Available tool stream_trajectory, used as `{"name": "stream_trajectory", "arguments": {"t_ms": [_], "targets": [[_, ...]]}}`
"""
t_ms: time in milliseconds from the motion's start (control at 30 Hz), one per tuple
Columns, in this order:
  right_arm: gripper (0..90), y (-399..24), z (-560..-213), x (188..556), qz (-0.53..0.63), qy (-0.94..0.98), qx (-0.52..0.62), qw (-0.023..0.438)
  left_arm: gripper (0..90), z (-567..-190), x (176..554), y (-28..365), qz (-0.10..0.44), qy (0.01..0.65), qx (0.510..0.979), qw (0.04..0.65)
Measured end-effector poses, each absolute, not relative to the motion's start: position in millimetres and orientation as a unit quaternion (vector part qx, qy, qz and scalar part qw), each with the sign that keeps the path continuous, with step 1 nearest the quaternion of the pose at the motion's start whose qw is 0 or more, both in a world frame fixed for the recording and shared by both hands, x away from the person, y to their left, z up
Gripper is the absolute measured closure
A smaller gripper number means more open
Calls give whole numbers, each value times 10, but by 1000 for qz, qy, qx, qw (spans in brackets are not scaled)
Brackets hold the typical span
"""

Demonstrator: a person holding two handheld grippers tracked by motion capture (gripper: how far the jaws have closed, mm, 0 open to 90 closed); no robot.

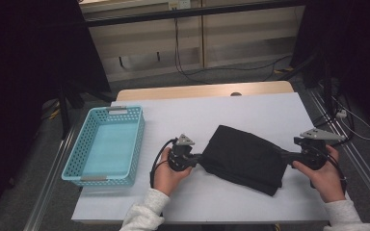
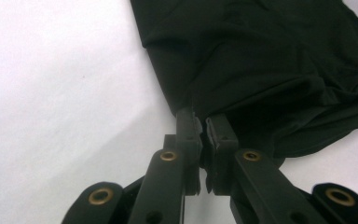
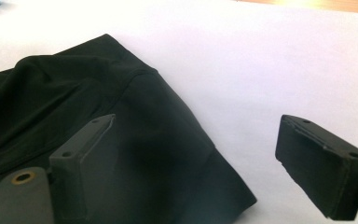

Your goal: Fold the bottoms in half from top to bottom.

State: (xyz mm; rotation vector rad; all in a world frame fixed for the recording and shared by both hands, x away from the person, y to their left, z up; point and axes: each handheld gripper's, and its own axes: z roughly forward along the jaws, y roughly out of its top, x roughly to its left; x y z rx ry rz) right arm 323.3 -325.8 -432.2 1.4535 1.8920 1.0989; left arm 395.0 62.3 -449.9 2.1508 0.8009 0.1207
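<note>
Black cloth (image 1: 245,159) pinched in left tool (image 2: 204,133)

A light blue perforated basket (image 1: 105,147) sits at the left of the frame on the white surface (image 1: 250,108). Beyond the surface's far edge, at the top of the frame, dark cables (image 1: 221,67) trail across grey floor (image 1: 192,82) below pale wall panels (image 1: 144,43).

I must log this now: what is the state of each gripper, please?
Left gripper: closed, its fingers pinching the edge of the black cloth.
Right gripper: open, holding nothing; one of its fingers is over the cloth's corner.
</note>
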Motion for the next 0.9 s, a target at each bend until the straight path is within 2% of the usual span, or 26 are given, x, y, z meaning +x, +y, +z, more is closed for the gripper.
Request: {"name": "stream_trajectory", "arguments": {"t_ms": [167,267,900], "targets": [[124,-3266,-4320,3228,406,694,537,255,855,-4469,3974,675,64,327,851,405],[125,-3239,-4313,3232,406,696,534,258,854,-4464,4007,714,50,326,852,407],[129,-3017,-4410,3256,396,726,511,236,850,-4369,4167,1083,61,369,839,394]]}}
